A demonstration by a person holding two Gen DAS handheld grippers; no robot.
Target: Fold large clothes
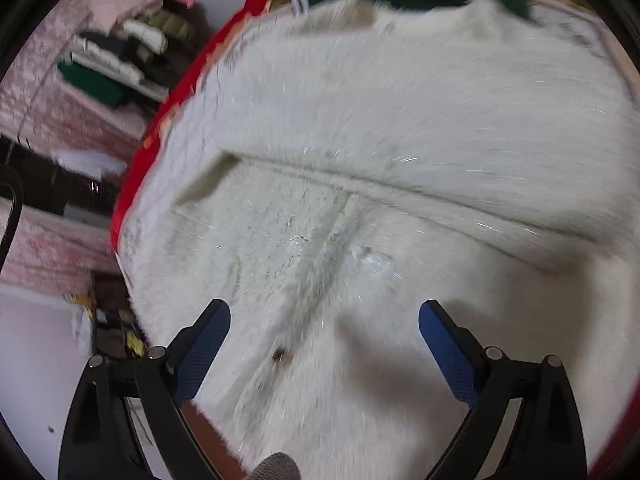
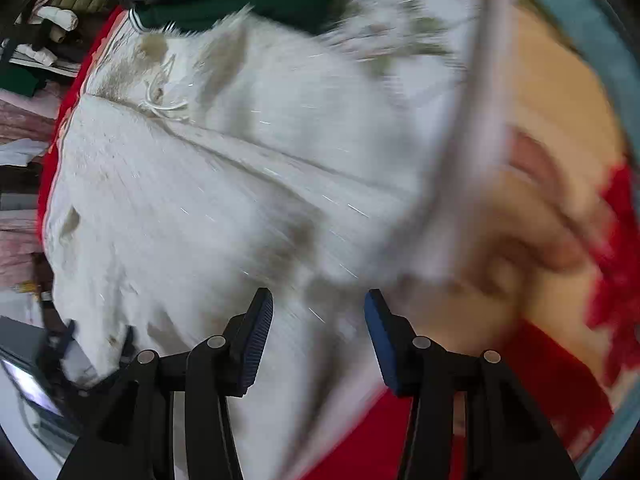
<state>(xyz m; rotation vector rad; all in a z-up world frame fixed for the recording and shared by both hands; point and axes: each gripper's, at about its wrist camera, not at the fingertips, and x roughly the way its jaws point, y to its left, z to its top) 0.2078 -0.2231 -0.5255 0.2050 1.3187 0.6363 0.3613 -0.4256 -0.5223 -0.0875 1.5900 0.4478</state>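
My left claw point(image 1: 325, 320) wide, right claw point(image 2: 319, 312) half open, both empty above white fleece garment point(image 1: 400, 128); red cover point(image 1: 136, 168) edges its left side

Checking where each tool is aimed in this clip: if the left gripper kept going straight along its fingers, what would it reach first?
Most likely the white fluffy garment spread below it. The left gripper stands open with nothing between its pads, pointing steeply down at the white pile. The frame is motion-blurred, so the gap cannot be judged.

Bedroom with stacked clothes point(image 1: 116, 60)
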